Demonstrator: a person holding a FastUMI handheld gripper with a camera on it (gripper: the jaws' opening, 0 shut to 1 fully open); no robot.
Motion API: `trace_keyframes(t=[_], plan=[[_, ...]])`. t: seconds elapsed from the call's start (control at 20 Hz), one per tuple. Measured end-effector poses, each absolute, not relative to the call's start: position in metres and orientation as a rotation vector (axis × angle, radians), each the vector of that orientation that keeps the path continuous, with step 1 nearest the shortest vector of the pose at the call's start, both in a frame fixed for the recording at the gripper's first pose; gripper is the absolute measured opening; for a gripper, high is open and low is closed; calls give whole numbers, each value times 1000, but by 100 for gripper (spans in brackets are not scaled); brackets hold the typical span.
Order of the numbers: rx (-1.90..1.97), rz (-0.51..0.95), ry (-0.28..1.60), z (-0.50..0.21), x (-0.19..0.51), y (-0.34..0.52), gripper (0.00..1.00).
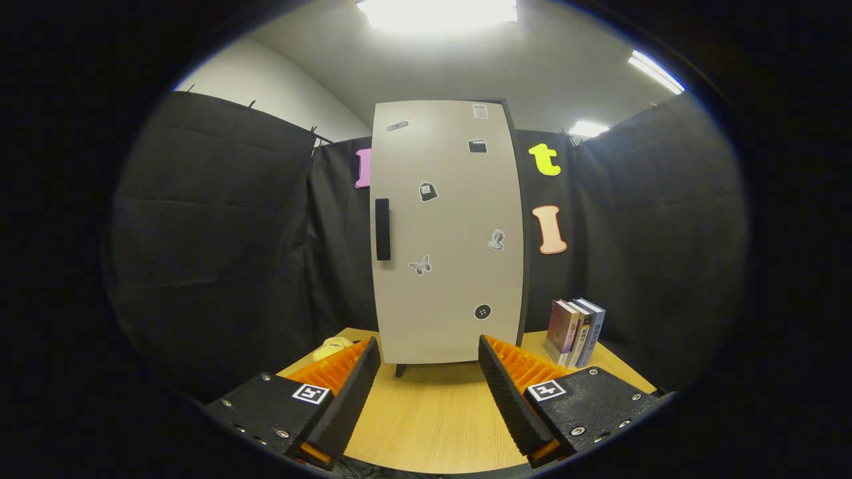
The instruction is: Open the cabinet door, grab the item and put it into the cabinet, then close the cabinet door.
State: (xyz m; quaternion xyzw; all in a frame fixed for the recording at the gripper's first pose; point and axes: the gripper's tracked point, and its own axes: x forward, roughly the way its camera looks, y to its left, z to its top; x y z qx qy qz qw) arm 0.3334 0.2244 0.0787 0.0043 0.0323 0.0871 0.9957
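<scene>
The gripper [429,349] is wide open w/ nothing in it. Bare table [432,412] lies between the fingers, up to the shut cabinet [449,233] (handle [382,229] on its left edge). Books [576,331] stand right of it, a yellow thing [331,346] left.

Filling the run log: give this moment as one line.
stage: before opening | cabinet door: closed | handle: untouched | gripper: open, empty, facing door | yellow item: on table, by cabinet | books: upright

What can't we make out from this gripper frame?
- Cabinet interior: hidden by its shut door, gripper view.
- Yellow item: mostly hidden behind one finger; kind unclear.
- Books: spine text too small.
- Door stickers: detail too small.
- Gripper is open, nothing between its fingers, short of the handle.
</scene>
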Motion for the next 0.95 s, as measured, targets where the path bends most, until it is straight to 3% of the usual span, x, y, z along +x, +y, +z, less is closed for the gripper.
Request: trace_keyframes(t=[0.95], plan=[[27, 161, 72, 76, 337, 229, 92]])
